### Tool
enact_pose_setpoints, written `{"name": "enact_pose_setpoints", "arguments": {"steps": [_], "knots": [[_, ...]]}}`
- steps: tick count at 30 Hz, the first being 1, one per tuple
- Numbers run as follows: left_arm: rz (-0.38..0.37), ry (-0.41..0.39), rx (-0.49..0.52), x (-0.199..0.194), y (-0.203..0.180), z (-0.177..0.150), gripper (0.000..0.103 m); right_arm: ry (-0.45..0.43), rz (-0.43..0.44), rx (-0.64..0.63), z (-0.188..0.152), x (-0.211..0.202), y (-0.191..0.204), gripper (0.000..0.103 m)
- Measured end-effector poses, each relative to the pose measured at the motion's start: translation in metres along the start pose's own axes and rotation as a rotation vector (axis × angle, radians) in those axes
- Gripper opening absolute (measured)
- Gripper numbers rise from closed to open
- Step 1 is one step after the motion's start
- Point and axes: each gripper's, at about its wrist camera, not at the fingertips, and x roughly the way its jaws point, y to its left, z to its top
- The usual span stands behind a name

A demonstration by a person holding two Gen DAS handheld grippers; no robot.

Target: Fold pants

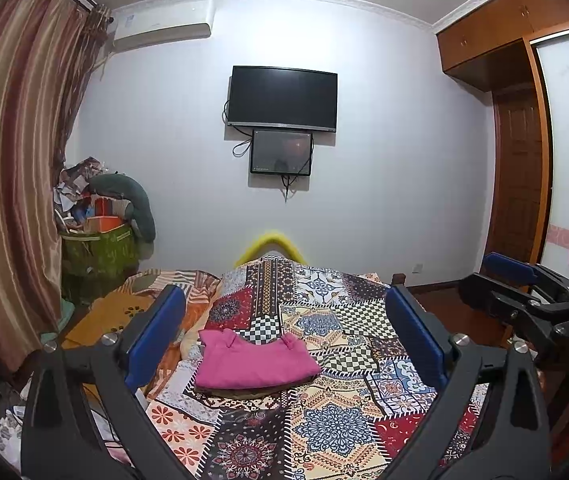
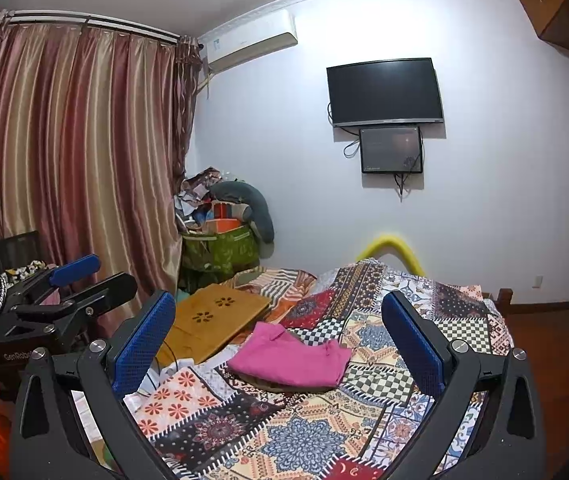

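The pink pants [image 1: 254, 362] lie folded in a compact bundle on the patchwork bedspread [image 1: 324, 412]; they also show in the right wrist view [image 2: 290, 358]. My left gripper [image 1: 284, 332] is open and empty, raised above the bed, with the pants seen between its blue pads [image 1: 156, 336]. My right gripper [image 2: 280, 340] is open and empty, held above the bed on the near side of the pants. In the left wrist view the right gripper [image 1: 524, 280] shows at the right edge. In the right wrist view the left gripper [image 2: 84, 276] shows at the left edge.
A wooden lap tray [image 2: 212, 320] lies on the bed left of the pants. A green bag piled with clutter [image 2: 220, 248] stands in the corner by the curtain [image 2: 68, 160]. A TV [image 1: 282, 98] hangs on the far wall. A wardrobe [image 1: 516, 120] stands right.
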Motion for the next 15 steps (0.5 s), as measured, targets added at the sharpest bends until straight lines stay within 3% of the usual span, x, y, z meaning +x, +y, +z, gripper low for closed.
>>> {"name": "enact_pose_setpoints", "arguments": {"steps": [15], "knots": [[-0.007,0.005,0.0,0.0042,-0.0002,-0.0034,0.102,0.006,-0.007,0.004,0.0008,0.0009,-0.0015,0.103]]}}
